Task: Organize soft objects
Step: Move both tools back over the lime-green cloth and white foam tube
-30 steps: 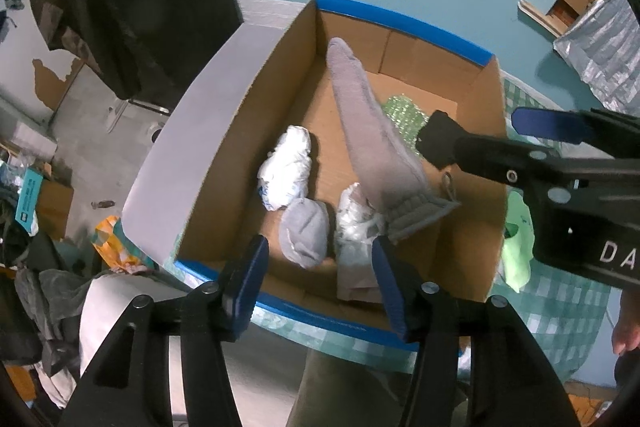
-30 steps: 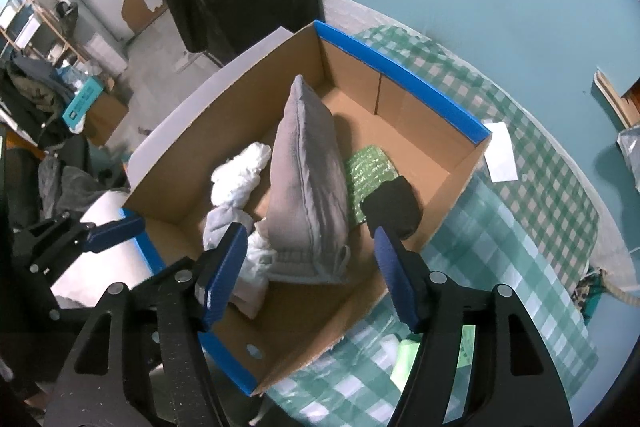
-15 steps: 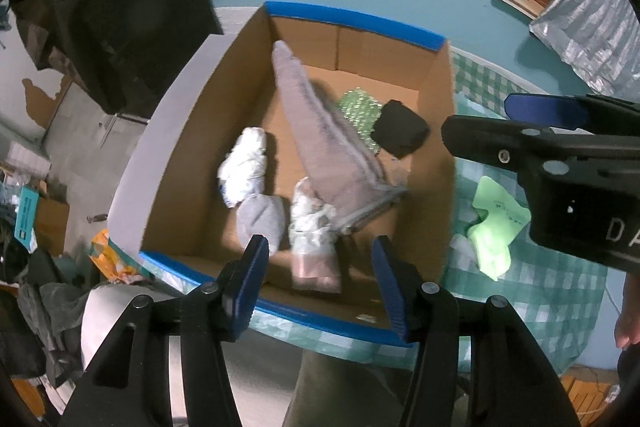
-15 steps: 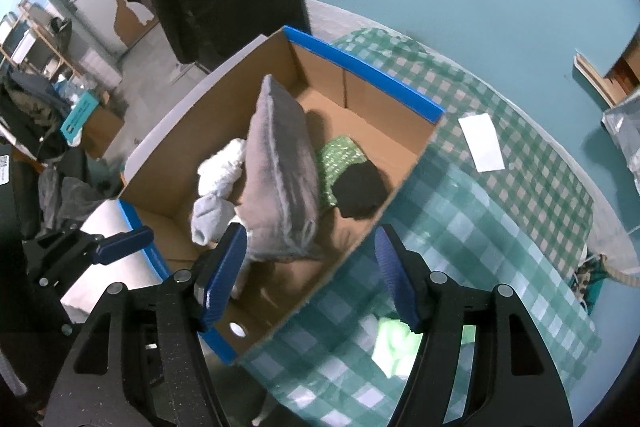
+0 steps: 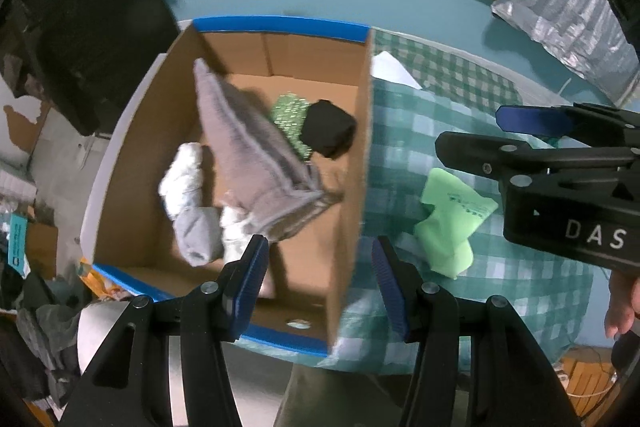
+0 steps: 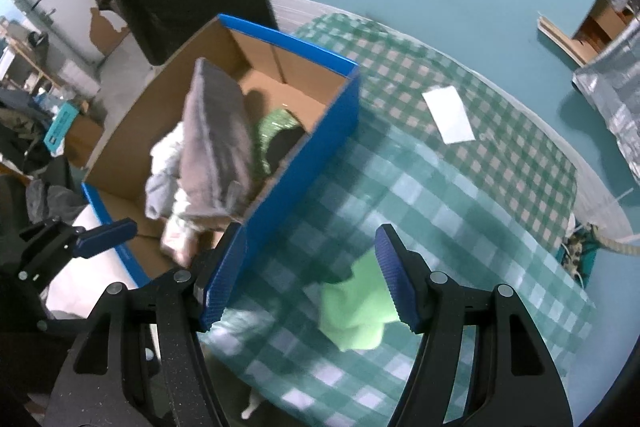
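Note:
A blue-edged cardboard box [image 5: 356, 131] [image 6: 320, 143] holds a tall grey folded cloth [image 5: 256, 155] [image 6: 216, 143], white bundles [image 5: 182, 179], a small grey roll [image 5: 198, 237], a green sparkly item [image 5: 290, 115] and a black roll [image 5: 328, 129]. A light green cloth [image 5: 452, 219] [image 6: 356, 307] lies on the checked tablecloth right of the box. My left gripper [image 5: 318, 283] hangs open and empty above the box's right wall. My right gripper [image 6: 310, 279] is open and empty above the tablecloth, its right finger just over the green cloth; it also shows in the left wrist view [image 5: 560, 155].
The green checked tablecloth [image 6: 460, 187] covers a round table with a white paper slip [image 6: 448, 115] on its far side. Teal floor lies beyond. Clutter and dark clothing fill the left side. A hand [image 5: 622, 303] shows at the right edge.
Both grippers have moved to the right, from over the box's inside toward its right wall and the tablecloth. The green cloth has come into fuller view. Jaw openings are unchanged.

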Demonstrator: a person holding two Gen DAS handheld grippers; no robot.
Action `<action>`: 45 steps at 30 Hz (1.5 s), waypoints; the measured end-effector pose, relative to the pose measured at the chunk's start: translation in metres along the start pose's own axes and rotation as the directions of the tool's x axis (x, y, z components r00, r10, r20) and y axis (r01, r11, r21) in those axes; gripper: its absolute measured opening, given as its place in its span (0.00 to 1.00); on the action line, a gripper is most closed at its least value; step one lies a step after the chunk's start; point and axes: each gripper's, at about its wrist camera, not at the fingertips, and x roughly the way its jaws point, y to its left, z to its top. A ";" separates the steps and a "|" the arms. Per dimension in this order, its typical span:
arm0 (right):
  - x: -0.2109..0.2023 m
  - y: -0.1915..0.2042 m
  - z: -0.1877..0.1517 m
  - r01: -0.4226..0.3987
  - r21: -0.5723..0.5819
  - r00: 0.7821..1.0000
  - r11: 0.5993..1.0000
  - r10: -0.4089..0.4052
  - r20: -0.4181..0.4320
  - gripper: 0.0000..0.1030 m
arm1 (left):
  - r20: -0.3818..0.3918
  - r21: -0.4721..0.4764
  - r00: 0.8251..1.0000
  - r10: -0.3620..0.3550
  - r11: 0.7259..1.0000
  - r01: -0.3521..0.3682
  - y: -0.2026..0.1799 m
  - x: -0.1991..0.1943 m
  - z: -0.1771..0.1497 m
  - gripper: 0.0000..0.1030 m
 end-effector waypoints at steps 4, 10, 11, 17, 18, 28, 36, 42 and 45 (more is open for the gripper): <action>0.001 -0.020 -0.009 0.015 0.025 1.000 1.000 -0.015 -0.016 0.66 | -0.005 0.028 1.000 -0.017 0.999 0.018 -0.021 0.003 0.001 0.54; 0.014 -0.047 -0.026 0.026 0.047 0.998 0.999 -0.024 -0.059 0.66 | -0.029 0.058 0.999 -0.034 0.998 0.036 -0.048 0.012 -0.001 0.56; 0.017 -0.050 -0.028 0.025 0.051 0.998 0.998 -0.021 -0.066 0.66 | -0.033 0.060 0.999 -0.039 0.997 0.041 -0.052 0.014 -0.002 0.56; 0.041 -0.072 -0.043 0.017 0.086 0.994 0.996 -0.007 -0.111 0.66 | -0.071 0.088 0.996 -0.052 0.994 0.058 -0.076 0.026 -0.012 0.57; 0.043 -0.072 -0.044 0.014 0.088 0.993 0.996 -0.004 -0.115 0.66 | -0.080 0.088 0.995 -0.054 0.994 0.061 -0.079 0.029 -0.013 0.59; 0.079 -0.079 -0.058 -0.009 0.074 0.983 0.997 0.022 -0.181 0.66 | -0.130 0.043 0.991 -0.038 0.998 0.044 -0.083 0.065 -0.017 0.60; 0.095 -0.080 -0.061 -0.014 0.073 0.980 0.997 0.028 -0.198 0.66 | -0.149 0.024 0.989 -0.013 1.000 0.017 -0.073 0.078 -0.017 0.60; 0.106 -0.080 -0.063 -0.019 0.079 0.976 0.997 0.036 -0.213 0.69 | -0.145 0.046 0.989 0.008 0.999 -0.002 -0.071 0.080 -0.018 0.63; 0.113 -0.079 -0.064 -0.011 0.079 0.974 0.997 0.028 -0.226 0.69 | -0.142 0.054 0.990 0.019 0.998 -0.011 -0.071 0.081 -0.019 0.64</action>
